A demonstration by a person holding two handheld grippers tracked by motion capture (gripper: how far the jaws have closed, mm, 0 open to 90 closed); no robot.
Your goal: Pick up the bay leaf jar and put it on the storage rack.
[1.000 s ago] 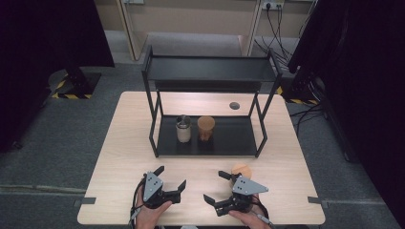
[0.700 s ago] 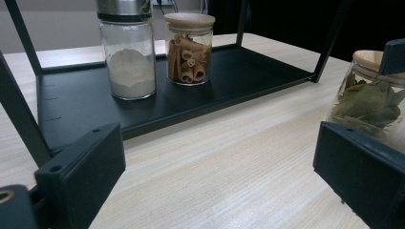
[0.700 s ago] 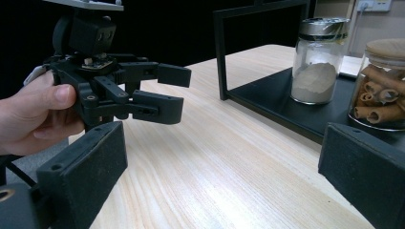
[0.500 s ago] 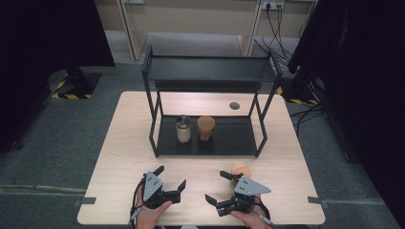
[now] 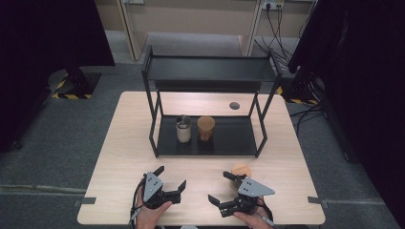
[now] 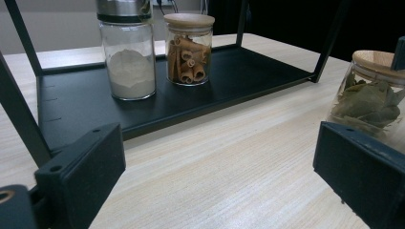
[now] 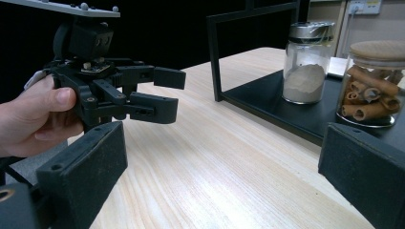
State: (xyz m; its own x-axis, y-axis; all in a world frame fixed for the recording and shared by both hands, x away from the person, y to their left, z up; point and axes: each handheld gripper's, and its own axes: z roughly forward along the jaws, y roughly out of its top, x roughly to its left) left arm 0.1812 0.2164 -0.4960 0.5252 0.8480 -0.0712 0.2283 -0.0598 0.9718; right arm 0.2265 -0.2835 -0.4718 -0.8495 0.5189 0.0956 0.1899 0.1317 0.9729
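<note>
Little has shifted since the earlier frames: the right gripper (image 5: 225, 187) has swung slightly, its far jaw now closer to the bay-leaf jar (image 5: 241, 171), while the left gripper (image 5: 172, 177) sits where it did. That jar, clear glass with a pale wooden lid and dried green leaves inside, stands on the light wooden table (image 5: 119, 157) near the front edge, in front of the black two-tier rack (image 5: 208, 69) and just beside the right gripper; the left gripper view shows it at the right edge (image 6: 370, 98). Both grippers are wide open and hold nothing, each in a hand at the near edge of the table. On the rack's bottom shelf stand a jar of pale powder with a metal cap (image 6: 126, 50) and a wooden-lidded jar of cinnamon sticks (image 6: 188, 47), just beside each other. This looks like the very start, an approach to the loose jar, probably to shelve it with the others. The next move calls for bringing open jaws around the glass body and closing on it. No label, brand or writing can be read on any jar
</note>
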